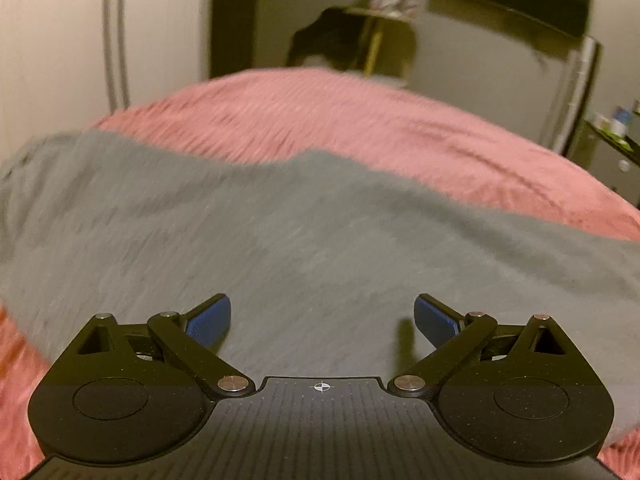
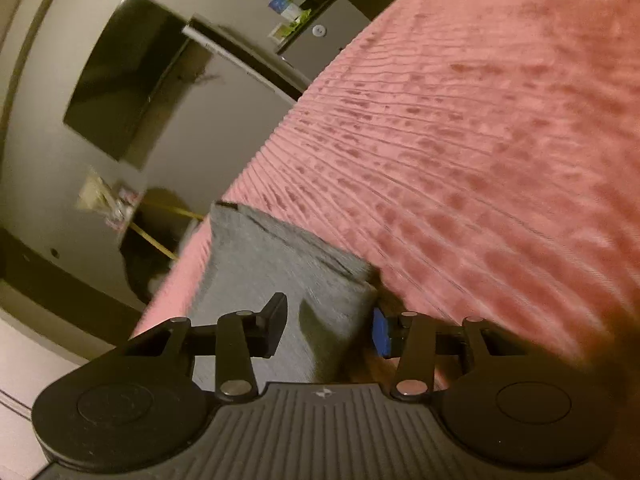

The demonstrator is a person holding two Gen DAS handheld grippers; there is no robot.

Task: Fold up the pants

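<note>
Grey pants [image 1: 280,232] lie spread on a pink ribbed bedspread [image 1: 360,128]. My left gripper [image 1: 322,320] is open wide just above the grey cloth, holding nothing. In the right wrist view a narrow end of the grey pants [image 2: 280,256] lies near the bed's edge on the pink bedspread [image 2: 480,140]. My right gripper [image 2: 330,326] is partly open, its jaws on either side of the grey cloth's edge, not clamped on it. Both views are blurred by motion.
Beyond the bed are a wall-mounted dark TV [image 2: 128,76], a grey cabinet [image 2: 332,28] with small items on top, a dark doorway [image 1: 236,16] and a dark shape on the floor [image 1: 324,40]. The bed's edge [image 2: 188,264] runs just left of the pants.
</note>
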